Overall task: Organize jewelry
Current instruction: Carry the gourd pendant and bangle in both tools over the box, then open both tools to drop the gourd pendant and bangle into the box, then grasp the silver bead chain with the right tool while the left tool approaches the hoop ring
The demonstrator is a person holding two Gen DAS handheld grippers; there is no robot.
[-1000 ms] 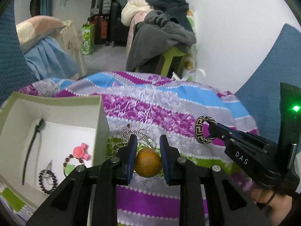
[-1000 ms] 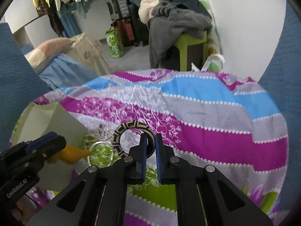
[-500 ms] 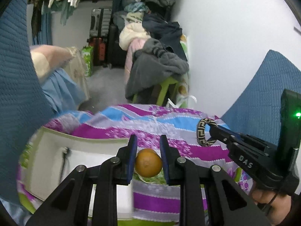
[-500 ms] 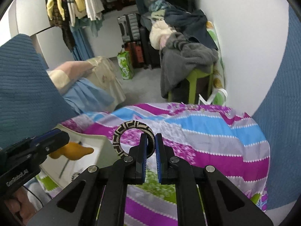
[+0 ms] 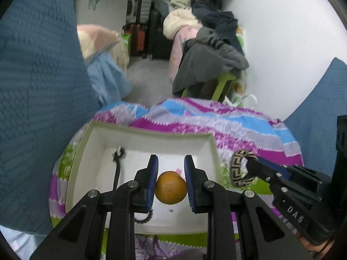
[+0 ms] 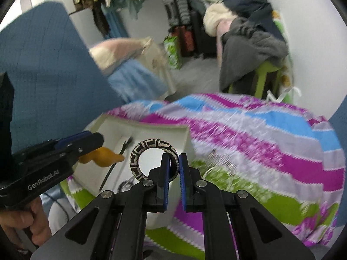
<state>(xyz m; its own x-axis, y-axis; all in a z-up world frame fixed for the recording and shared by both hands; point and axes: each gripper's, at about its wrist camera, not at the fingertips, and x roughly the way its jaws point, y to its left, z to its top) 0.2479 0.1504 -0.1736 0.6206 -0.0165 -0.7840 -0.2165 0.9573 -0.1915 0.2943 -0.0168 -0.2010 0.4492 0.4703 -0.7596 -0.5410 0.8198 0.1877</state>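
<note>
Over the white box (image 5: 95, 151), the left gripper (image 5: 171, 176) was clamped part-way closed on an orange rounded piece (image 5: 171, 187), pads pressing both flanks. From the right wrist view that piece (image 6: 104, 155) looked curved with a tapered end, probably hard, smooth and light, so likely slippery; a grip across the thick middle seemed safest. Beside it, the right gripper (image 6: 172, 166) was nearly closed, pinching the band of a black-and-cream patterned bangle (image 6: 138, 151), ring standing upright ahead of the fingers. Bangle (image 5: 237, 169) looked stiff, woven-textured and light; a pinch on the band should hold without crushing. Box walls stood raised on all sides, so each drop needed to clear the rim. Inside lay a dark strap (image 5: 117, 169) and a beaded bracelet (image 5: 144, 217), leaving bare floor in the middle. Striped bedspread (image 6: 260, 134) offered soft, uneven ground nearby. Both grippers were close together, so a collision was a risk.
</note>
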